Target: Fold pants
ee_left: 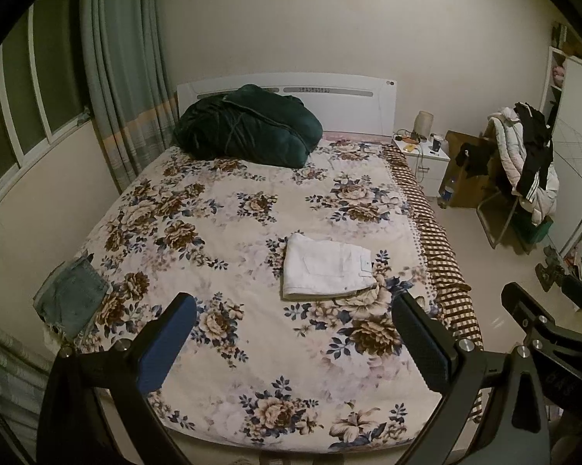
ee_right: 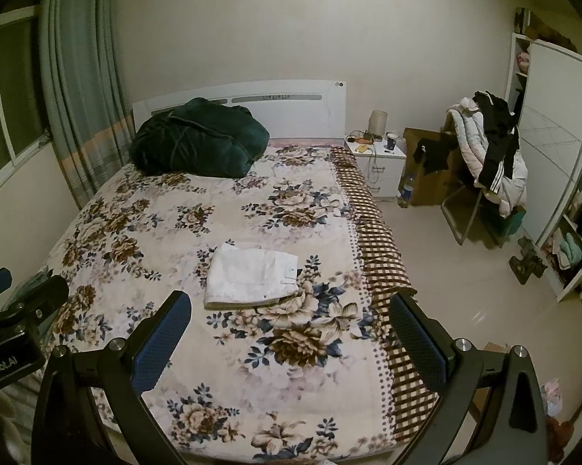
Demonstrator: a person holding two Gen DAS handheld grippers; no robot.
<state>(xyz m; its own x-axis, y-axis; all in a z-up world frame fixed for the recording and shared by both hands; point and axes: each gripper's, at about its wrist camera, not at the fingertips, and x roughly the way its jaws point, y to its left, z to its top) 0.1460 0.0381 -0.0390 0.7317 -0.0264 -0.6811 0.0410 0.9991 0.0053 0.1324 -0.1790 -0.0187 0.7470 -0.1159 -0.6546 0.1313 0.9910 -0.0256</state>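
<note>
White pants (ee_left: 327, 265) lie folded into a small rectangle on the floral bedspread (ee_left: 221, 232), right of the bed's middle; they also show in the right wrist view (ee_right: 252, 277). My left gripper (ee_left: 296, 333) is open and empty, held above the bed's near end, well short of the pants. My right gripper (ee_right: 291, 333) is open and empty too, at the same height, to the right of the left one. The right gripper's body shows at the right edge of the left wrist view (ee_left: 538, 321).
Folded blue jeans (ee_left: 72, 298) lie at the bed's left edge. A dark green bundled quilt (ee_left: 248, 128) sits by the headboard. A white nightstand (ee_left: 422, 162), a chair with clothes (ee_left: 523, 162) and a wardrobe (ee_right: 554, 162) stand on the right.
</note>
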